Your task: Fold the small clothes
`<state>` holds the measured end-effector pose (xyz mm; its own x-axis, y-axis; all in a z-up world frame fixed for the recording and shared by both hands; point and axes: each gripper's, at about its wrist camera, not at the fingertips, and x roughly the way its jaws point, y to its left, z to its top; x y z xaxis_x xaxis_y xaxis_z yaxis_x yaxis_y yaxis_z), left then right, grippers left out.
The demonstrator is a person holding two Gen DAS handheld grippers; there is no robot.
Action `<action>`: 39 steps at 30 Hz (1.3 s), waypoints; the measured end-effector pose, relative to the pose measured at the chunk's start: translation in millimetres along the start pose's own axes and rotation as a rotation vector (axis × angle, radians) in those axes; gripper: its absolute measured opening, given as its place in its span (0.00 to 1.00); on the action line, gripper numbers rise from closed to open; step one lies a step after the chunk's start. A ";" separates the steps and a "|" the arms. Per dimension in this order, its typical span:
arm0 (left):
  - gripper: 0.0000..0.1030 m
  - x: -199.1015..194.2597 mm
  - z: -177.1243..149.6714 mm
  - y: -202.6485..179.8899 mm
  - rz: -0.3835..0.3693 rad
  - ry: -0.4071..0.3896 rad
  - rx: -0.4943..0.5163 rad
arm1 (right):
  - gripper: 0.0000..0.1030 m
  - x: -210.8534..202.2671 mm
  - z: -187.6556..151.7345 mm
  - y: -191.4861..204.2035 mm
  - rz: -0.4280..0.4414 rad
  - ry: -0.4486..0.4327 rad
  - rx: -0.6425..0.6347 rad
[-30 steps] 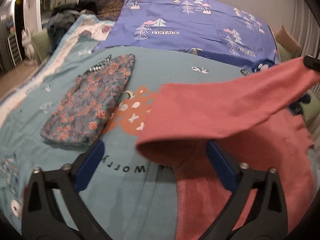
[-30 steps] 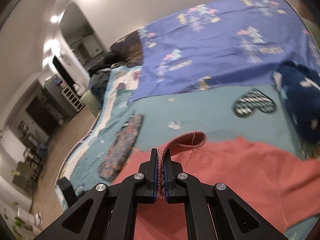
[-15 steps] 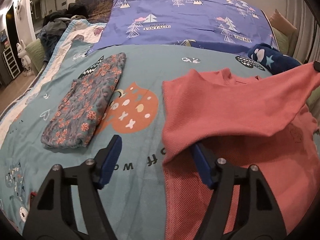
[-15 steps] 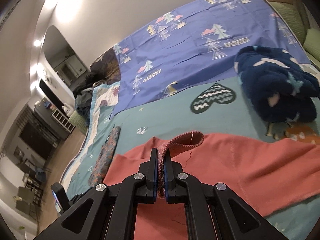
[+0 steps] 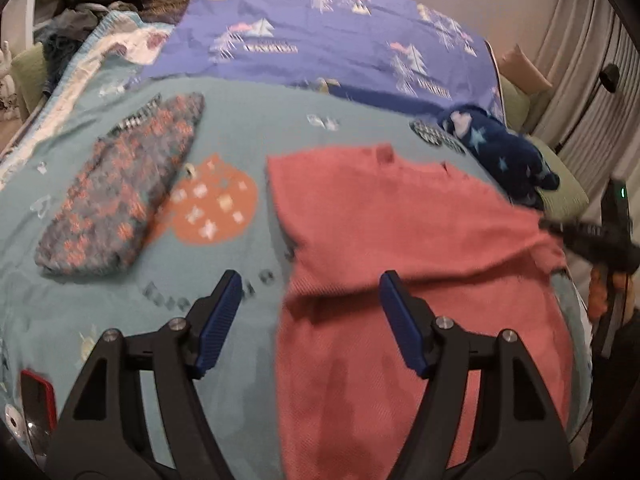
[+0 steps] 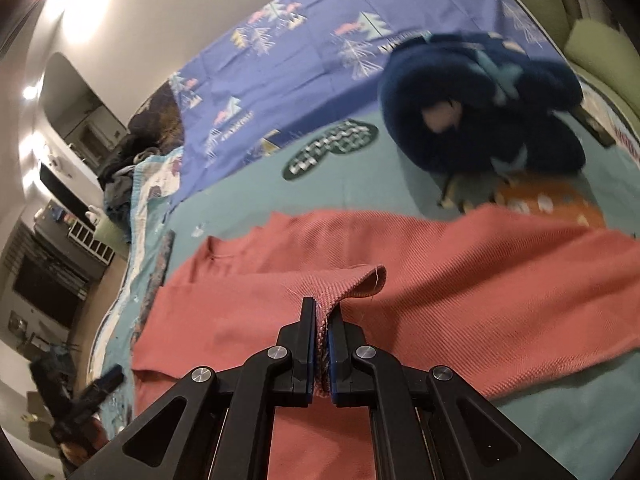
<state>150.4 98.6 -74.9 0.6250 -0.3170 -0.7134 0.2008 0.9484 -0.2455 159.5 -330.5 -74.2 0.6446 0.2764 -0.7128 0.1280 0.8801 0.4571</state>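
The coral knit garment (image 5: 400, 240) lies on the teal bedspread (image 5: 240, 128), one side doubled over across its body. The right gripper (image 6: 322, 344) has its jaws closed on a bunched corner of that fabric, held just above the spread cloth. The left gripper (image 5: 310, 320) stands with jaws wide apart, gripping nothing, hovering at the garment's near left edge.

Risk: the pinch is narrow and close to the hem; a sideways tug would likely slip it or drag the lower layer askew, leaving a crooked fold. With the left jaws not pinning anything, the whole piece may slide.

The left view alone shows the folded floral garment (image 5: 120, 200) lying well apart. The right view alone shows the pinch itself and, though blurred, the navy plush item (image 6: 480, 108) near the garment's far edge.
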 end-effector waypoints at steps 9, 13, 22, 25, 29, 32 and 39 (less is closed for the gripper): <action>0.44 57.0 -4.2 20.2 0.060 0.085 0.018 | 0.08 16.6 -13.4 -15.2 -0.054 0.061 -0.005; 0.37 49.0 -4.8 13.2 0.140 0.070 0.068 | 0.12 11.1 -18.2 -29.2 -0.107 0.058 0.022; 0.17 23.3 7.3 4.3 0.052 0.015 0.031 | 0.12 -18.3 -27.1 -12.8 0.024 0.017 -0.024; 0.17 40.2 6.4 -14.7 0.089 0.046 0.105 | 0.12 -0.9 -31.2 -3.8 0.026 0.061 -0.050; 0.23 59.2 -0.4 -10.7 0.212 0.065 0.142 | 0.10 13.6 -36.6 -20.6 0.002 0.101 0.027; 0.23 43.3 3.6 -12.3 0.211 0.057 0.114 | 0.12 -14.7 -36.9 -44.4 0.028 0.028 0.109; 0.23 12.6 19.6 -65.0 0.060 -0.033 0.175 | 0.21 -91.9 -54.0 -170.3 -0.144 -0.179 0.510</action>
<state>160.0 33.2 -55.1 0.6634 -0.2622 -0.7008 0.2892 0.9537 -0.0831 37.8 -484.9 -115.2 0.7060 0.0580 -0.7058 0.5439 0.5939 0.5928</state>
